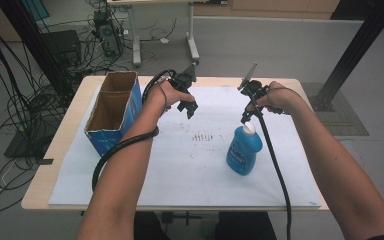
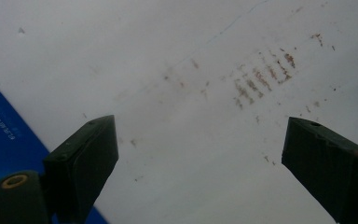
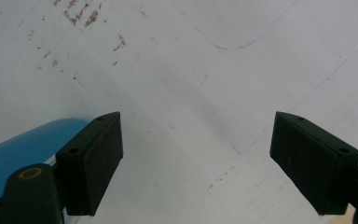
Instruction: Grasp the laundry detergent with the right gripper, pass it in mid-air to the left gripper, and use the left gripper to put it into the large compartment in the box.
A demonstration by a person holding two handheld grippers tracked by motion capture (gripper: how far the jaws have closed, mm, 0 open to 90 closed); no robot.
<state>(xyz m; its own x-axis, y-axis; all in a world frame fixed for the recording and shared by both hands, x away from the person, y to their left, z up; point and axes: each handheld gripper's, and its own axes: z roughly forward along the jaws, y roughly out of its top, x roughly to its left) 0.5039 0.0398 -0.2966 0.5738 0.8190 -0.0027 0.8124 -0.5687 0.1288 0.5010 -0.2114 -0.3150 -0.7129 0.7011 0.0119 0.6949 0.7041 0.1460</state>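
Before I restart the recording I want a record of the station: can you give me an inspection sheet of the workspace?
Surface: white sheet over a wooden table; brown scuff marks near the middle, faint blue pen lines in the right gripper view.
Job's things: blue bottle with a white cap, upright on the sheet; open blue cardboard box with two compartments at the left edge.
Clutter: nothing seen.
Grippers: left claw open, above the sheet, holding nothing; right claw open, just above the bottle's cap, holding nothing.
Cables: a black cable trails along the left forearm; another runs from the right claw off the near edge.
Surroundings: grey floor, tangled cables and equipment at the far left, a second table's legs, black frame posts.
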